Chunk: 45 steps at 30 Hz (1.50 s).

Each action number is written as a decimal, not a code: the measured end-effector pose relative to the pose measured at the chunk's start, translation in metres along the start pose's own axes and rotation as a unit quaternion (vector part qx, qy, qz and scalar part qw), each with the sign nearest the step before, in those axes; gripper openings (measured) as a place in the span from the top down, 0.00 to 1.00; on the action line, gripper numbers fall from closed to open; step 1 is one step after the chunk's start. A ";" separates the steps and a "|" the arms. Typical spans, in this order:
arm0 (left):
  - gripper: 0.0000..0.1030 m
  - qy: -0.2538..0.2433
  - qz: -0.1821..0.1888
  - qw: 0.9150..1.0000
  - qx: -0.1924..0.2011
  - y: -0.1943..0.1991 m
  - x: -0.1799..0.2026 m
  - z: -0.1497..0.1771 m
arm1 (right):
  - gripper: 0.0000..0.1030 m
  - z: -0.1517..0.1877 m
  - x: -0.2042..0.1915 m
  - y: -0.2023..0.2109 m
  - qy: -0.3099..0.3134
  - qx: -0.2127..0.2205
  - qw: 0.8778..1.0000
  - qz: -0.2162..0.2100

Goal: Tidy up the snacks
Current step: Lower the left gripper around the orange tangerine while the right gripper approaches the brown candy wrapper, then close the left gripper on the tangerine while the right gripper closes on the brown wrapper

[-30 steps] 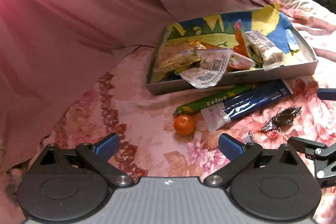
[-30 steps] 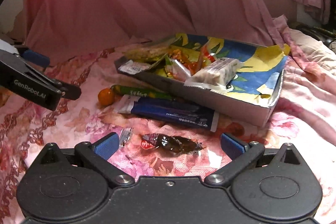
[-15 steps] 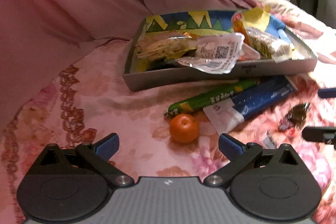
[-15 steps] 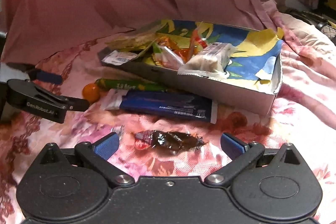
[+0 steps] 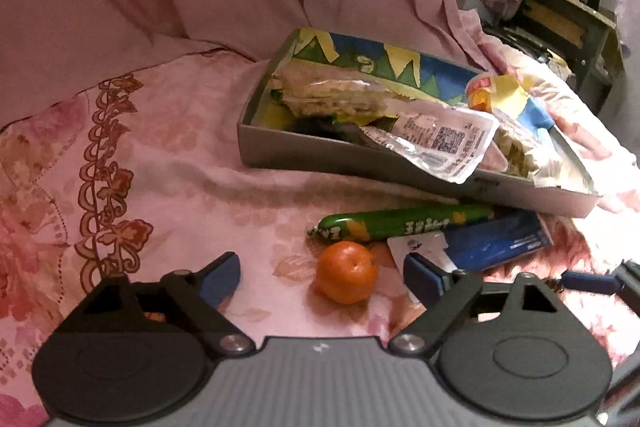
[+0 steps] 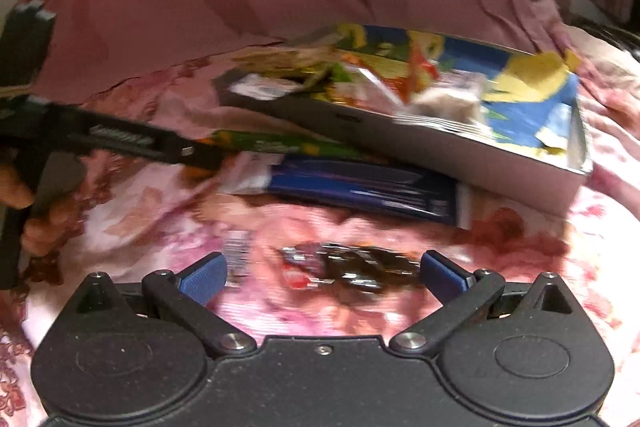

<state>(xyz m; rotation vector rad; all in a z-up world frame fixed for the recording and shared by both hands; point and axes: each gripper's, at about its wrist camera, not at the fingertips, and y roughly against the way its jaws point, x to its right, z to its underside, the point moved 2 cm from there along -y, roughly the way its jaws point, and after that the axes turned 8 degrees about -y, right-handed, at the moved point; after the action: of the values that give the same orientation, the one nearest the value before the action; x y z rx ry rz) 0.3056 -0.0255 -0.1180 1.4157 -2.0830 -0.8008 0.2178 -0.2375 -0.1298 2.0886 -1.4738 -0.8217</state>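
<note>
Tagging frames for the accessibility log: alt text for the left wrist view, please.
The open left claw frames a small round orange fruit lying on pink floral cloth. Beyond it lie a long green wrapped sausage stick and a flat blue packet, before a grey cardboard tray of packaged snacks.

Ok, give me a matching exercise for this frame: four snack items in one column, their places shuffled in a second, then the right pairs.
Items
1. orange
2. green sausage stick
3. dark candy wrapper
4. barcode packet

Places
A. hanging over the tray front wall
B. between the open left tool fingers
C. between the open right tool fingers
D. on the cloth along the tray front

Pairs: 1-B, 2-D, 3-C, 4-A
</note>
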 end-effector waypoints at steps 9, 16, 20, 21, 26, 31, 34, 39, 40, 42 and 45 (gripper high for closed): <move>0.34 -0.035 -0.012 0.999 -0.005 -0.003 0.019 0.000 | 0.01 0.008 -0.027 -0.003 0.076 -0.005 0.997 0.000; 0.59 -0.031 -0.013 0.999 -0.006 -0.003 0.025 0.003 | 0.01 -0.005 0.005 -0.002 0.001 0.017 1.000 0.025; 0.64 -0.021 -0.013 1.000 -0.004 0.001 0.029 0.009 | 0.01 -0.007 0.034 -0.010 -0.074 0.007 0.996 0.041; 0.65 -0.017 -0.013 1.000 -0.004 0.003 0.030 0.010 | 0.01 -0.007 0.040 -0.011 -0.092 0.005 0.995 0.036; 0.65 0.006 -0.009 1.000 -0.003 0.012 0.033 0.018 | 0.01 -0.009 0.041 -0.006 -0.111 -0.017 0.994 -0.013; 0.65 0.018 -0.008 1.000 -0.006 0.022 0.036 0.026 | 0.01 -0.002 0.017 0.003 -0.047 -0.065 0.996 -0.045; 0.65 0.022 -0.007 1.000 -0.007 0.025 0.037 0.033 | 0.01 0.004 0.000 0.014 0.000 -0.082 0.995 -0.058; 0.65 0.008 -0.006 1.000 -0.007 0.029 0.039 0.038 | 0.01 0.002 -0.012 0.016 0.067 -0.047 0.996 -0.024; 0.65 0.007 -0.005 1.000 -0.007 0.029 0.039 0.039 | 0.01 0.001 -0.012 0.013 0.078 -0.041 0.996 -0.020; 0.65 0.010 -0.002 1.000 -0.006 0.029 0.037 0.039 | 0.01 0.000 -0.013 0.005 0.112 -0.032 0.993 -0.016; 0.65 0.018 0.001 1.000 -0.004 0.029 0.035 0.039 | 0.05 0.001 -0.013 -0.004 0.153 -0.039 0.987 -0.022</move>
<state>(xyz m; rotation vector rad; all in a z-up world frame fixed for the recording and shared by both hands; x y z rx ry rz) 0.2486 -0.0429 -0.1227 1.4139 -2.0505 -0.7768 0.2163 -0.2236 -0.1302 2.0858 -1.2173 -0.5349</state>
